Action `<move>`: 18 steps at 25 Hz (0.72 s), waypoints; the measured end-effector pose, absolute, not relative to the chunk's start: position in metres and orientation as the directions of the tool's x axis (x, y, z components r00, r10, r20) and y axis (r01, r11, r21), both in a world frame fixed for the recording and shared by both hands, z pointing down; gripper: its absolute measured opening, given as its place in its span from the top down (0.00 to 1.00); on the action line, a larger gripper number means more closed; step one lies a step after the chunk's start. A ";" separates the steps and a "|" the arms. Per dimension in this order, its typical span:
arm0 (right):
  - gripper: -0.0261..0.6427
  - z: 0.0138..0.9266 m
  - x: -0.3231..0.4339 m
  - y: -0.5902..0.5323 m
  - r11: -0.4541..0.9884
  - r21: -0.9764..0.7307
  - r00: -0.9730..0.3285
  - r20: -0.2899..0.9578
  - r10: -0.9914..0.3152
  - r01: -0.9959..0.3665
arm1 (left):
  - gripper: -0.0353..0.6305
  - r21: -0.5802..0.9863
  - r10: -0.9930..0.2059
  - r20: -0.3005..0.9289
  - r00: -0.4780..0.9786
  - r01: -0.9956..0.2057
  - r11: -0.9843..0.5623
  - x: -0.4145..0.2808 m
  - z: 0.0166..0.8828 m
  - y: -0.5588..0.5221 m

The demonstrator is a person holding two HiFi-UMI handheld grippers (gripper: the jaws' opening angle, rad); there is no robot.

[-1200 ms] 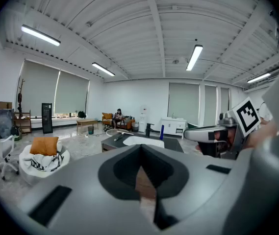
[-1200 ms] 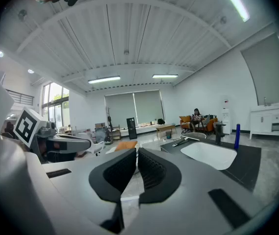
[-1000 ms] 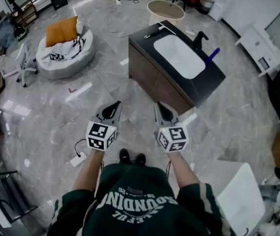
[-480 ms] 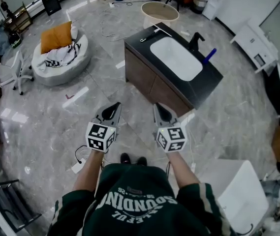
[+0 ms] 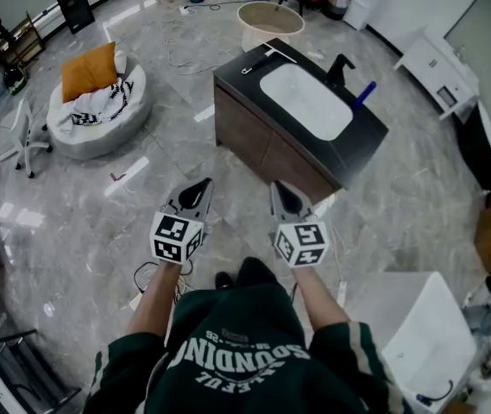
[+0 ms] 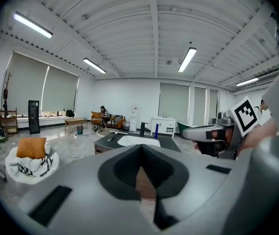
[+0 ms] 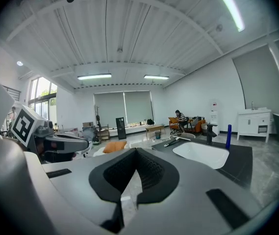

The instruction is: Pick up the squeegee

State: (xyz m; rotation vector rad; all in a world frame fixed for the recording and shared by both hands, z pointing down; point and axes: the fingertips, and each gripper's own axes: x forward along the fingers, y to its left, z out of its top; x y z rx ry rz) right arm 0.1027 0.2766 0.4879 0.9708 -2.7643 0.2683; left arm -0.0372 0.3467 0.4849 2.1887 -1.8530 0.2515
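Checker: Grey marble floor point(image 5: 98, 205) all round. What serves as the reference?

Recorder: One dark cabinet desk point(image 5: 361, 145), set corner-on ahead of the operator. A white basin point(image 5: 305, 100) is sunk in its top. A black tap point(image 5: 342, 65) stands at the basin's far side, with a blue bottle point(image 5: 364, 95) upright just beside it.

Checker: Squeegee position?

Recorder: The squeegee point(image 5: 262, 60) lies flat on the desk top at the far left corner, beside the basin rim and not in it. Its handle is dark and its blade bar pale. Nothing touches it.

Checker: Left tool?

Recorder: The left tool point(image 5: 204, 184) is held over the floor on the near side of the desk, well apart from the squeegee. Its jaws are closed together to a point. Its own view shows only a thin slit between them and nothing held.

Checker: Right tool?

Recorder: The right tool point(image 5: 277, 186) is alongside the left, also on the desk's near side. It is nearer the cabinet's front corner and not touching it. Its jaws are likewise drawn together and empty.

Checker: Other entries?

Recorder: A round pale tub point(image 5: 269, 20) sits just beyond the desk's far corner. Well to the desk's left is a round cushion bed point(image 5: 98, 115) with an orange pillow point(image 5: 90, 69) on it. A white chair point(image 5: 8, 136) stands further left. A seated person point(image 6: 103, 112) shows far behind the desk in both tool views. The operator's shirt point(image 5: 245, 360) is dark green with pale lettering.
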 end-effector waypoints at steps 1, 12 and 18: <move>0.96 0.489 0.101 0.276 0.766 -0.102 -0.763 0.246 -0.599 -0.634 | 0.94 0.087 -0.939 0.297 0.175 -0.984 -0.155 -0.039 0.485 0.346; 0.96 0.498 0.082 0.244 0.764 -0.090 -0.755 0.265 -0.600 -0.639 | 0.94 0.091 -0.939 0.289 0.186 -0.982 -0.166 -0.062 0.487 0.314; 0.96 0.508 0.060 0.205 0.756 -0.115 -0.753 0.270 -0.600 -0.644 | 0.94 0.091 -0.933 0.309 0.186 -0.982 -0.166 -0.082 0.498 0.279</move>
